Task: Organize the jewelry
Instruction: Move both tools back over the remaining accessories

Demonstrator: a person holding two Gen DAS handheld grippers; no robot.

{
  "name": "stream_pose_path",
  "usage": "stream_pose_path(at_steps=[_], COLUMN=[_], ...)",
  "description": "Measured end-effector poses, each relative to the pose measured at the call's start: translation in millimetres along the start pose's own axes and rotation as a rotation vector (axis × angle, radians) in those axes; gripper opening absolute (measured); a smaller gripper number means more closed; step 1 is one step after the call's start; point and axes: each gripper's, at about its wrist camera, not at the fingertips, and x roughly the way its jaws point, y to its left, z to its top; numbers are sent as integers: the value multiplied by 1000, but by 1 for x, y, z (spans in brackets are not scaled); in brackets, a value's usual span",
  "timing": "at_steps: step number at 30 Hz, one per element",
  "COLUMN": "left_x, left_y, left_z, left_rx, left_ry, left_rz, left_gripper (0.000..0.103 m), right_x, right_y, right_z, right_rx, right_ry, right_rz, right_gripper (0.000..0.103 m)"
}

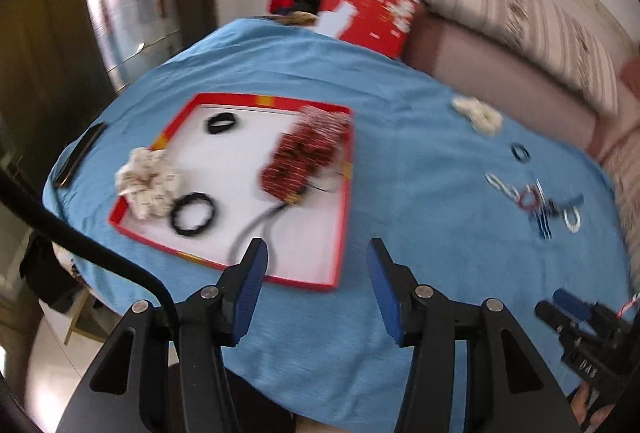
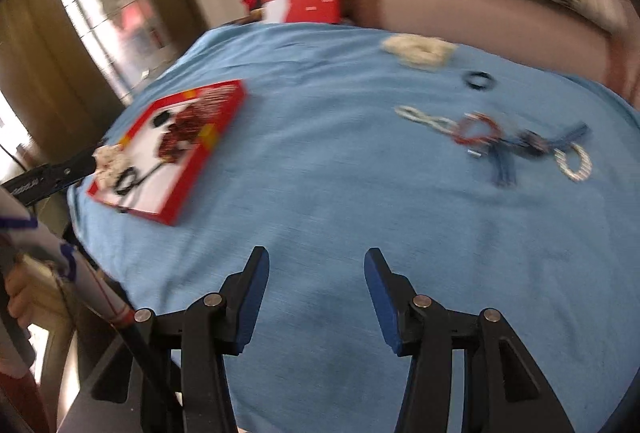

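Note:
A red-rimmed white tray (image 1: 344,217) lies on the blue cloth; it also shows in the right wrist view (image 2: 188,189). In it are a cream scrunchie (image 1: 148,185), two black hair ties (image 1: 193,219), and a red beaded piece (image 1: 308,153) with a dark cord. My left gripper (image 1: 316,253) is open and empty above the tray's near right corner. My right gripper (image 2: 316,261) is open and empty over bare cloth. Loose on the cloth to the right lie a cream scrunchie (image 2: 420,49), a dark ring (image 2: 480,80) and a cluster of bracelets (image 2: 500,141).
A red patterned box (image 1: 372,9) stands at the table's far edge. A pink sofa (image 1: 500,73) with a striped cushion runs along the right. A dark flat object (image 1: 80,153) lies at the cloth's left edge. A window is at the left.

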Motion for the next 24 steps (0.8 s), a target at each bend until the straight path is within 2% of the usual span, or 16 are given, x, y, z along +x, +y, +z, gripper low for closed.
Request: stream_pose_path(at_steps=[6,10,17,24], left_x=[2,7,29,67], left_y=[-62,-93,-129,-160], left_z=[-9,-12,-12,-8], left_rx=[152,211,265,285], left_ry=[6,18,57,122], left_rz=[1,-4,-13,-73], left_gripper=[50,50,50,50], right_x=[-13,-24,-30,-24], right_y=[-64,-96,-140,-185], right_z=[-17,-25,-38,-38], right_rx=[138,204,291,395], right_ry=[-9,-27,-34,-35], right_rz=[-49,-73,-109,-124], right_gripper=[54,54,54,54])
